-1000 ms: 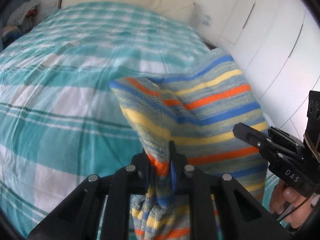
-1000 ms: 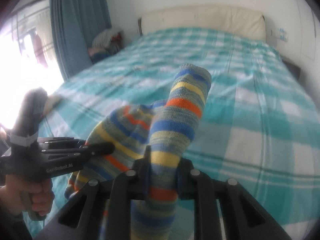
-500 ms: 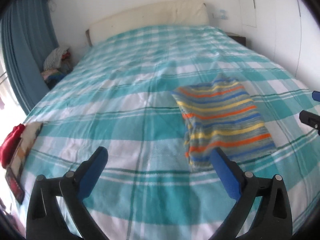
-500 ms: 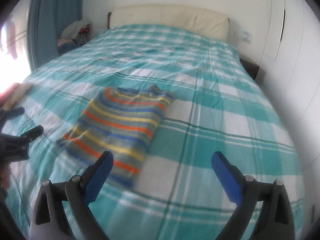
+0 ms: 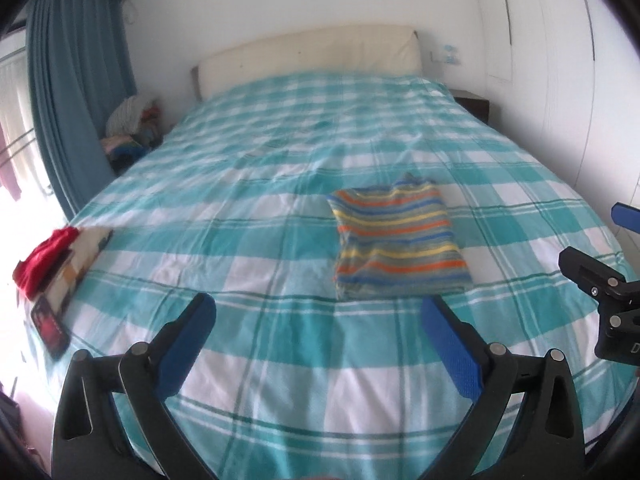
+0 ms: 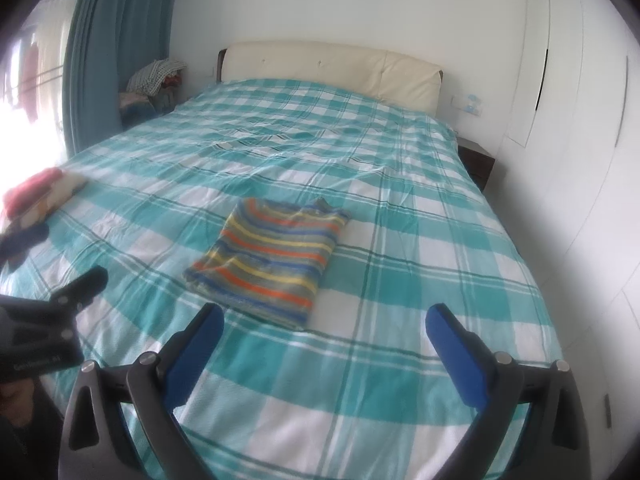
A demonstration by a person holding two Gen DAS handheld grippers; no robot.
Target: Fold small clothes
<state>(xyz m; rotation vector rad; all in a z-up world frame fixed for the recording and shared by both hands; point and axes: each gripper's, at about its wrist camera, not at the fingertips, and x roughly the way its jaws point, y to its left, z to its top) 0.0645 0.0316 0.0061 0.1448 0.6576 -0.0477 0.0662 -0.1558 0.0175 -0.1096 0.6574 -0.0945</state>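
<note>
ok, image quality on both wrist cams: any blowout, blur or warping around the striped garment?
Left wrist: window edge at left is blown out, washing over the red cloth; striped garment slightly soft; bed edges bow from fisheye. Right wrist: same glare at left, red cloth and the left tongs smeared; garment fairly sharp; wardrobe lines curve.

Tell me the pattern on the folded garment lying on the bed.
The folded garment has horizontal stripes in orange, yellow, blue and grey-green; clearest in the right wrist view.
</note>
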